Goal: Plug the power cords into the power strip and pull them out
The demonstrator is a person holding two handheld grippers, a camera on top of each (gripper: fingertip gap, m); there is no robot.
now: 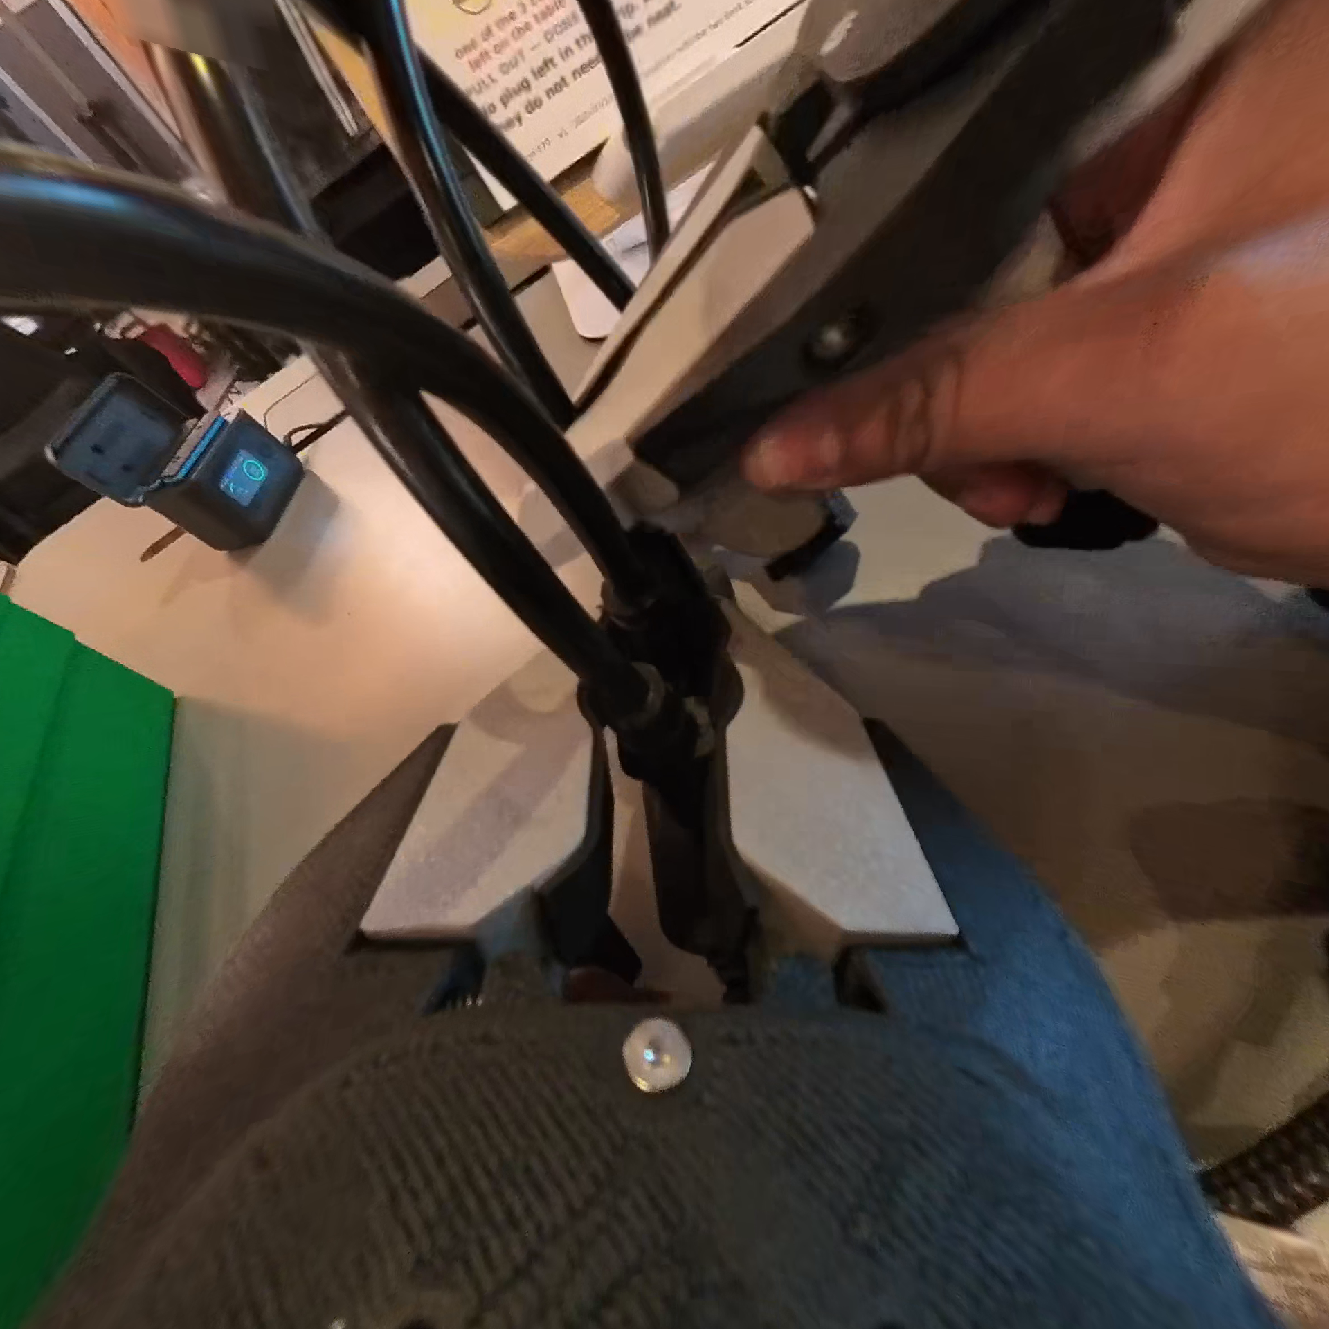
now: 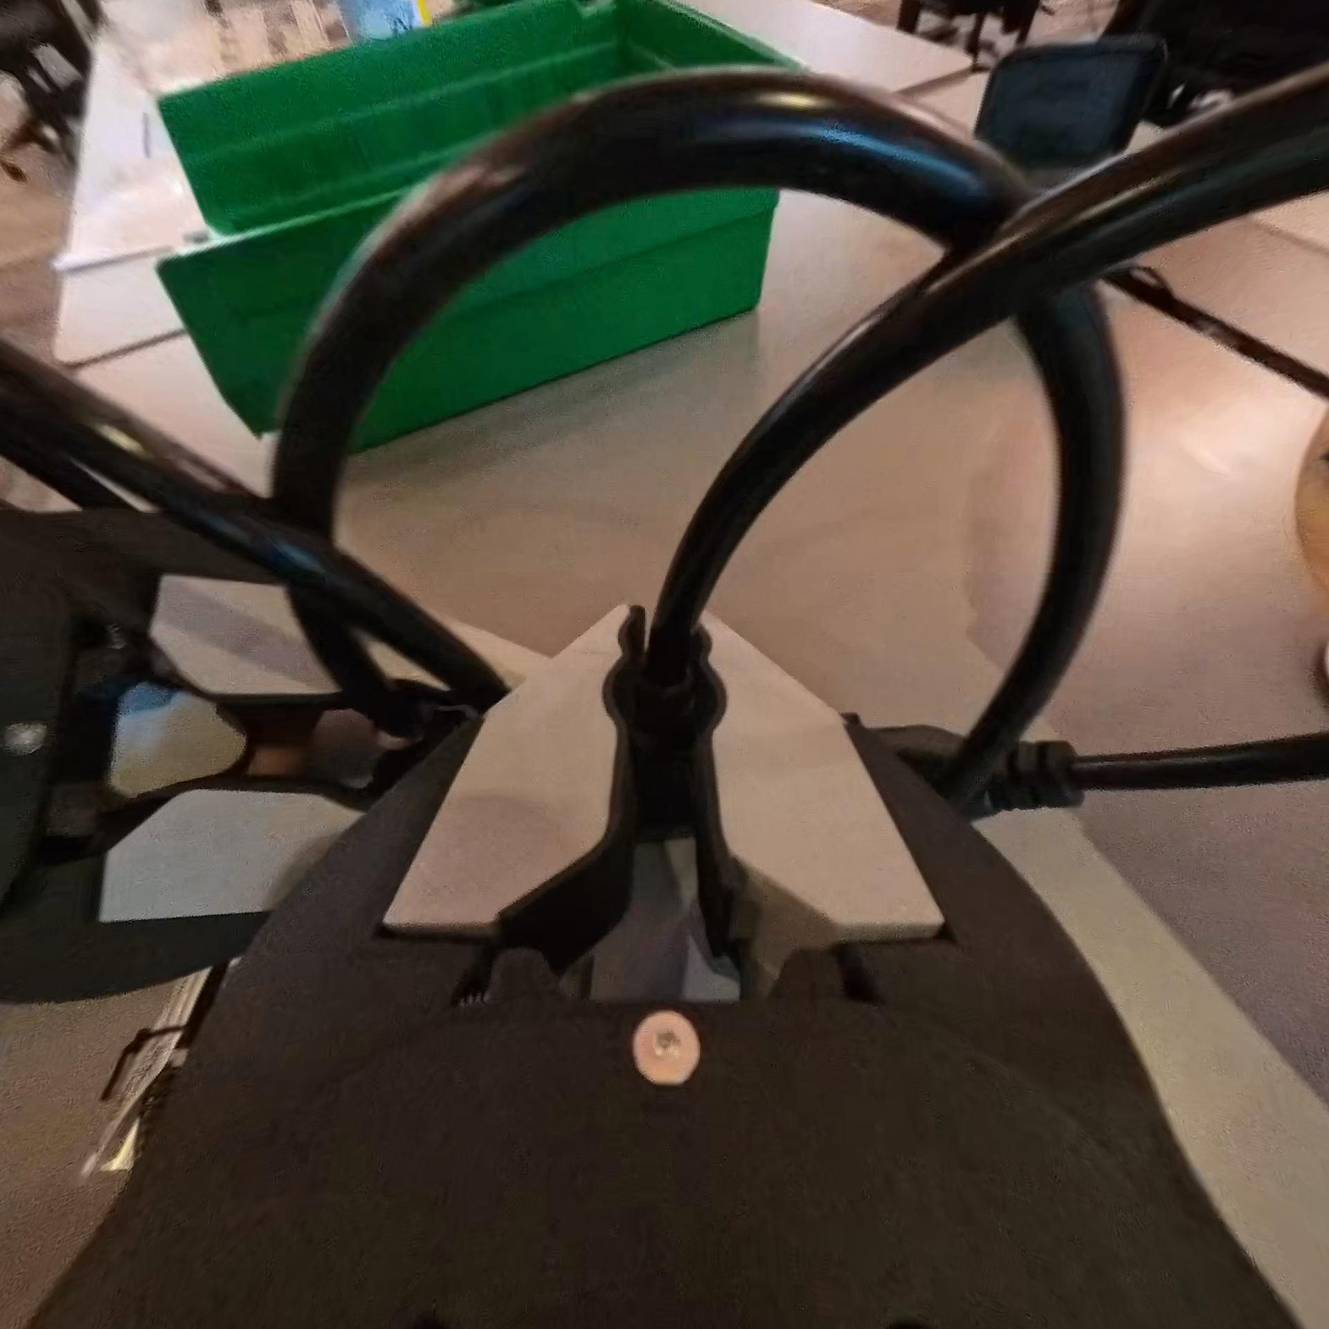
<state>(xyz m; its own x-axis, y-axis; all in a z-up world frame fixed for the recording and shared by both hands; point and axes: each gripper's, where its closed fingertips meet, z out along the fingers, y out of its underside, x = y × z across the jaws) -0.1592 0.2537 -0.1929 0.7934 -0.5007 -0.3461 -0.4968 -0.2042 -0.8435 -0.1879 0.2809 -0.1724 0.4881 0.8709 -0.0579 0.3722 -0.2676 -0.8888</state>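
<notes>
**Both grippers clamped on black cords**

Left gripper (image 1: 665,690) pinched on a black power cord (image 1: 431,374), arching up and left from the fingertips. Right gripper (image 2: 665,690) closed on a second cord (image 2: 755,460), rising and curving right. Beyond, green bin (image 2: 503,316) on the pale table (image 2: 827,503), contents unseen. Printed sheet (image 1: 532,65) behind, left unread.

Pale tabletop (image 2: 575,503): green bin (image 2: 460,237) at far side; black cord (image 2: 1179,766) on surface at right.

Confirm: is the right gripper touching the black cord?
Touching. In the right wrist view, the right gripper has its fingers closed on the black cord, which rises from between the tips with no gap.
</notes>
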